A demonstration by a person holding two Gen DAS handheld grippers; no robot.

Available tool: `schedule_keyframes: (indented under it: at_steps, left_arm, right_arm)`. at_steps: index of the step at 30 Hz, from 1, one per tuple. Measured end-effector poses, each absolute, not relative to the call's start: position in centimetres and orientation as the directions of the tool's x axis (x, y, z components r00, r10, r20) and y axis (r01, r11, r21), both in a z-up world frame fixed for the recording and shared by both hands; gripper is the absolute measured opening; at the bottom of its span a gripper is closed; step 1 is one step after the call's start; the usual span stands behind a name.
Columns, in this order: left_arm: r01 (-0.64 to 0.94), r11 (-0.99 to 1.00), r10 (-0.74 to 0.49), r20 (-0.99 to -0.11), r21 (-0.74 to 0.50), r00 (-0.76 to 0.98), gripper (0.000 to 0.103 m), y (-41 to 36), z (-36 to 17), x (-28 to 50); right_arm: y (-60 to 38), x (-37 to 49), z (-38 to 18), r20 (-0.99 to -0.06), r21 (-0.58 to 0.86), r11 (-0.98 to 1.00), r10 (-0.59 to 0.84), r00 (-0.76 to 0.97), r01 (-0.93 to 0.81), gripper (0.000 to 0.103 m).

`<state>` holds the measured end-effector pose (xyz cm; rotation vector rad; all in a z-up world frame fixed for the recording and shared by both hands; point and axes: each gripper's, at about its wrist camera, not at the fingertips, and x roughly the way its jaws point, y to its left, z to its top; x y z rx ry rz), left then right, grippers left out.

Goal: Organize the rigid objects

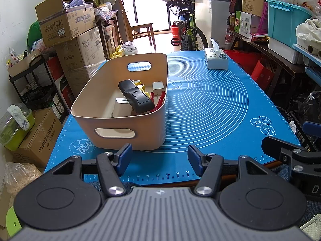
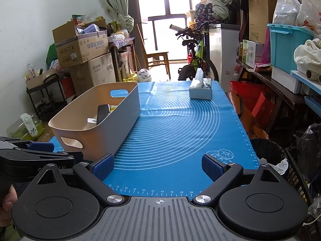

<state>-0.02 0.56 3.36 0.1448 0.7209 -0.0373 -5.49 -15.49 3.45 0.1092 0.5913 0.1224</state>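
Sitting on the left of the blue mat (image 1: 210,104): one tan bin (image 1: 120,108), holding a black remote (image 1: 136,97), white plugs (image 1: 158,87), and red and yellow bits too hidden to count. Standing alone at the far end: one tissue box (image 1: 216,59). Hovering near the mat's front edge, jaws spread, pinching nothing: left gripper (image 1: 159,158) and right gripper (image 2: 158,166).

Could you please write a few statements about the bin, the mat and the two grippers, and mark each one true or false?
1. The beige bin holds a black remote-like device. True.
2. The tissue box sits inside the bin. False: it stands on the blue mat, at the far end.
3. The left gripper holds a white charger. False: its jaws are open and empty.
4. The right gripper is open with nothing between its jaws. True.
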Motion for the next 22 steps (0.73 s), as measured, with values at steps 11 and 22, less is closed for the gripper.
schedule_keyframes:
  at_steps: [11, 22]
  left_arm:
    - [0.084, 0.989, 0.016, -0.660, 0.119, 0.751, 0.062, 0.57, 3.37, -0.02]
    - [0.077, 0.991, 0.017, -0.659, 0.113, 0.752, 0.062, 0.46, 3.27, 0.02]
  right_arm:
    - [-15.51, -5.44, 3.45, -0.549, 0.137, 0.987, 0.145, 0.823, -0.082, 0.094]
    - [-15.45, -5.42, 3.50, -0.549, 0.137, 0.987, 0.145, 0.823, -0.083, 0.094]
